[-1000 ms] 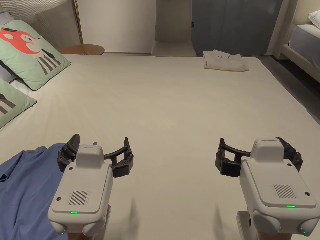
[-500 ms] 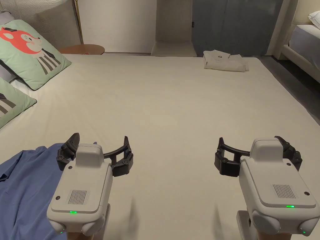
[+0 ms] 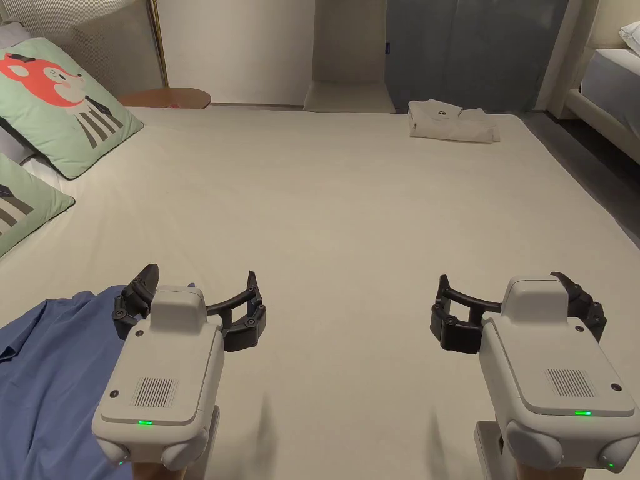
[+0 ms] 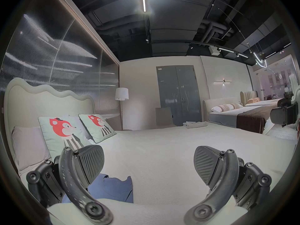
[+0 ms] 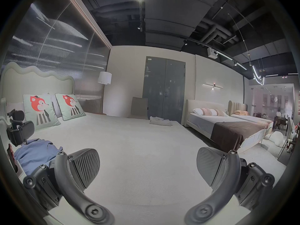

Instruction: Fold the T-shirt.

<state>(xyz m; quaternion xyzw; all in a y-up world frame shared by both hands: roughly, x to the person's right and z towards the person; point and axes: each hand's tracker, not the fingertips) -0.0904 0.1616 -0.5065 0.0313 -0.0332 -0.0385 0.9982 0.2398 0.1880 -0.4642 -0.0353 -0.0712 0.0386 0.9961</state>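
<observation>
the blue t-shirt (image 3: 47,375) lies crumpled at the lower left of the head view, on the cream bed (image 3: 350,212), unfolded as yet. the left gripper (image 3: 199,299) hangs at the shirt's right edge, jaws wide apart and empty. the right gripper (image 3: 500,297), lower right, is also spread and empty, well apart from the cloth. judged next: pull the shirt to the bare middle, pinch 1 layer only at collar or shoulder, and spread it flat before creasing.
</observation>
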